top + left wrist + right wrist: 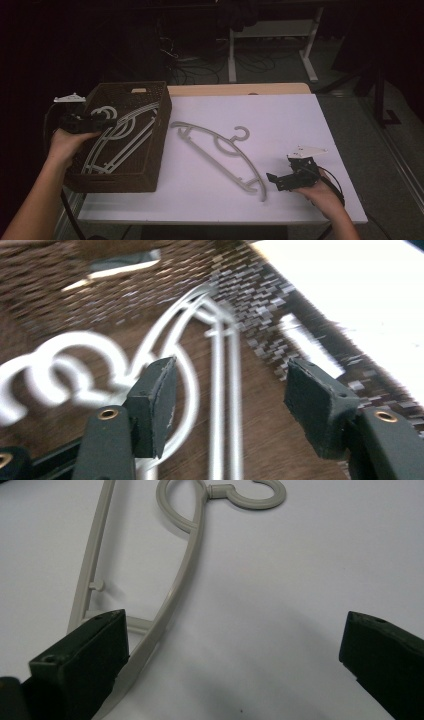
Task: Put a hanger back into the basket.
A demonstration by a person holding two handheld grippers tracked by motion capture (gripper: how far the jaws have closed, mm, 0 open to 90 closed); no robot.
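one grey plastic hanger is lying on the white table while others are resting in the brown woven basket.

the white table [300, 130] is carrying the brown woven basket [150, 165] at its left edge, and two or three pale hangers [117, 137] are lying inside it, stacked together. the single grey plastic hanger [220, 152] is lying flat near the middle of the table, its hook pointing to the far side. it is looking light, thin and quite stiff, with a smooth surface that may be slipping, so the curved shoulder bar near its end seems the best place for taking hold. the right gripper [285, 181] is waiting just beside that end, jaws wide apart and holding nothing. the left gripper [90, 121] is hovering over the basket, jaws apart too.
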